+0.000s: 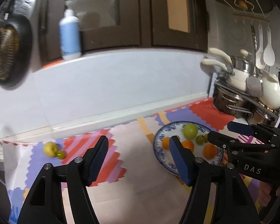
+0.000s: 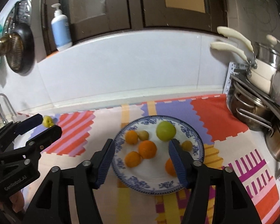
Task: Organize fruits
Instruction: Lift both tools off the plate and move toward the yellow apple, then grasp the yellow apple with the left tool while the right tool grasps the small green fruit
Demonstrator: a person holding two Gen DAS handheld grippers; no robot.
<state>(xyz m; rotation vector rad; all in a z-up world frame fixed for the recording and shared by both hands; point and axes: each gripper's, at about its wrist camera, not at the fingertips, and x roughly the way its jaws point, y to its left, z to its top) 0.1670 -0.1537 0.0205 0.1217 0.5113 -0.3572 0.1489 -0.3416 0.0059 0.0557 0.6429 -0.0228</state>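
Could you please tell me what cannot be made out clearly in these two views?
- Right wrist view: the right gripper's finger hides part of one orange.
- Right wrist view: the left gripper hides the small green fruit.
- Left wrist view: the soap bottle label is blurred.

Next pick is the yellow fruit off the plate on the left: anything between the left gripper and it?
Nothing visible. The left gripper is open and empty, and only bare patterned mat lies between it and the yellow fruit. A small green fruit touches the yellow one on its right side.
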